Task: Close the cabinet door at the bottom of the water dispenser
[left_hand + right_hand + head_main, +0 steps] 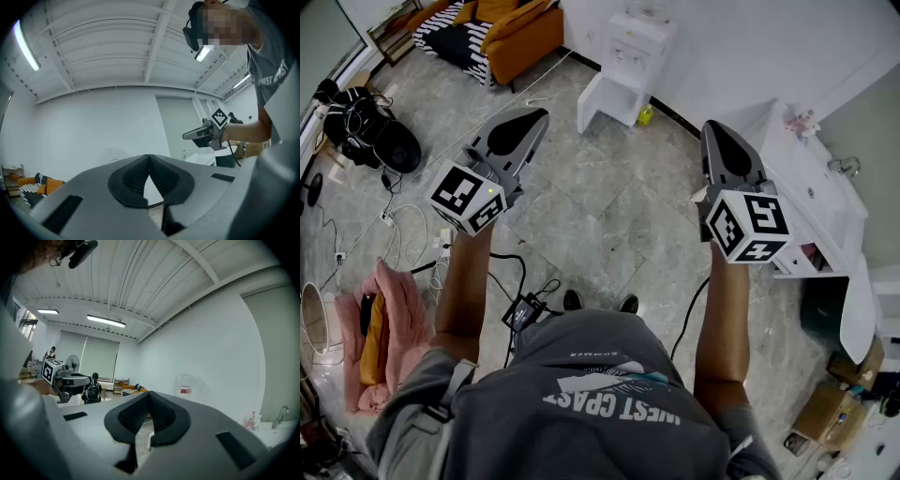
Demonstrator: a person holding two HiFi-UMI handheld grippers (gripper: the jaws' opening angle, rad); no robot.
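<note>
Two claws are pressed shut with nothing in them: our left claw (149,158) and our right claw (150,395). We hold both above the floor (609,206). Far ahead, by the wall (750,47), stands the water dispenser (630,52), and its cabinet door (600,101) sticks out open.

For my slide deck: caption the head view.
Person holds left tool and right tool, both shut, toward the white water dispenser across the tiled floor.

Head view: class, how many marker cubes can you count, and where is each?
2. One marker cube sits on the left tongs, at the picture's left; the other on the right tongs, at its right. No more show.
</note>
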